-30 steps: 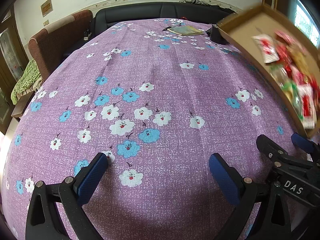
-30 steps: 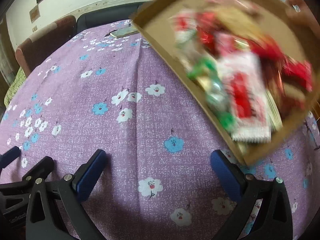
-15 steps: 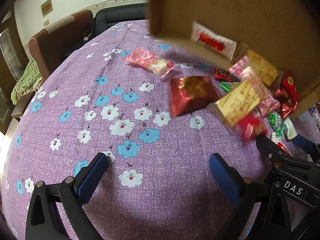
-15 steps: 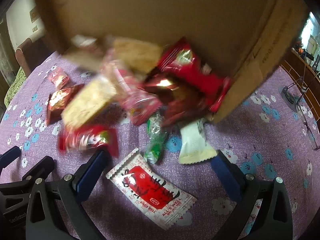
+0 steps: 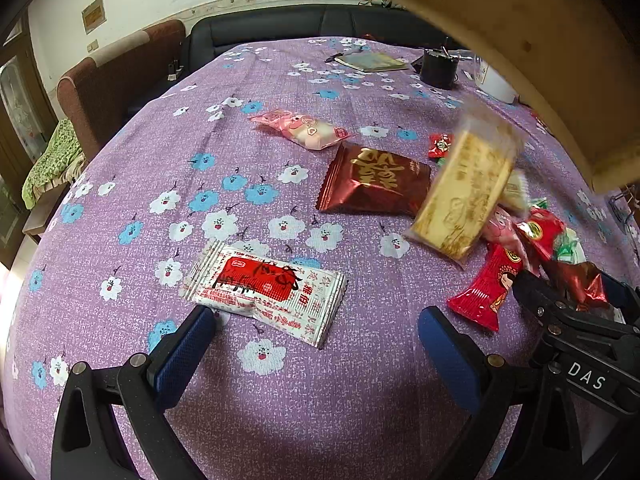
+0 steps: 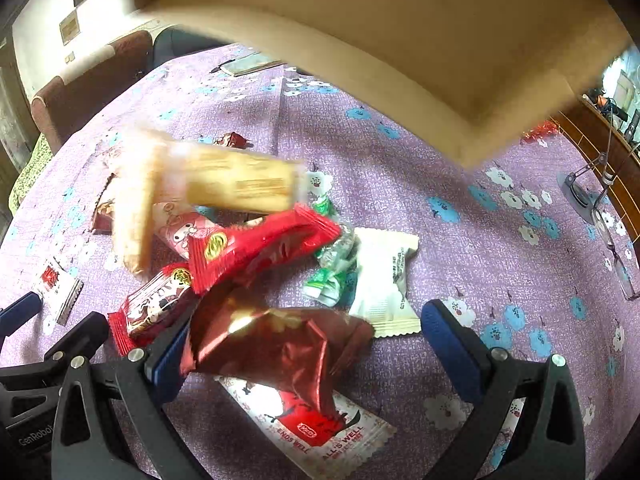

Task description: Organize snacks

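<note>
Since half a second ago the cardboard box [image 6: 400, 40] has lifted higher, and most snacks [image 6: 260, 248] now lie on the surface [image 5: 280, 400] ahead of both hand-held grippers. A yellow packet [image 5: 468, 192] blurs mid-fall. Left hand-held gripper [image 5: 316, 344] and right hand-held gripper [image 6: 308, 344] hold apart, gripping nothing.

snacks scattered on the flowered cloth

a white-and-red packet [image 5: 266, 289] lies just ahead of the left gripper [image 5: 316, 344], whose jaws stand wide apart. beyond it lie a dark red pouch [image 5: 374, 184] and a pink packet [image 5: 306, 130]. a blurred yellow bar [image 5: 466, 192] tilts beneath a cardboard box [image 5: 520, 32].
</note>
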Demonstrator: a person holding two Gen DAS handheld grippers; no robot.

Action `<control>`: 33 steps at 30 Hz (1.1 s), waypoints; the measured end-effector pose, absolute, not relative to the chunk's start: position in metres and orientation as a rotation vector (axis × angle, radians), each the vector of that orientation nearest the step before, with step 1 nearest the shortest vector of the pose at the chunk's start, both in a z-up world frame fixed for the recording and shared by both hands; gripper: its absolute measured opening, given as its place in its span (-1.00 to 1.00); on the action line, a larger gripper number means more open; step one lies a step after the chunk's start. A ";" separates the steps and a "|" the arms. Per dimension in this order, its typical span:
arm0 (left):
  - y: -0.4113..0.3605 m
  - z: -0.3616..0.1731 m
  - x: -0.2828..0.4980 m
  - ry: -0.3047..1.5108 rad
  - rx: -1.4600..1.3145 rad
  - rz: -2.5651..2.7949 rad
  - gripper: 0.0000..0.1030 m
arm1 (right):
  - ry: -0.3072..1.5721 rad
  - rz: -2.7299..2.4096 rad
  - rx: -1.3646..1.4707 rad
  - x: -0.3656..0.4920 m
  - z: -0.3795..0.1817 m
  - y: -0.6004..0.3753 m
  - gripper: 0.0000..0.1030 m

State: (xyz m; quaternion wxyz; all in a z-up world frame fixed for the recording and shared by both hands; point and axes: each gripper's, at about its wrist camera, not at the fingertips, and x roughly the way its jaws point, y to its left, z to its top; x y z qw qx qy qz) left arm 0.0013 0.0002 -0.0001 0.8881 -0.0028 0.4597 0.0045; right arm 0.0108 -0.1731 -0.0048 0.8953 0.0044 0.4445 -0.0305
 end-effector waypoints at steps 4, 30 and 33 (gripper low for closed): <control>0.000 0.000 0.001 0.955 -0.006 0.009 0.99 | 0.921 -0.063 0.009 0.011 -0.005 -0.173 0.99; 0.000 0.000 0.001 0.955 -0.005 0.009 0.99 | 0.922 -0.055 0.007 0.011 -0.005 -0.172 0.99; 0.000 0.000 0.001 0.955 -0.005 0.010 0.99 | 0.921 -0.055 0.007 0.011 -0.005 -0.172 0.99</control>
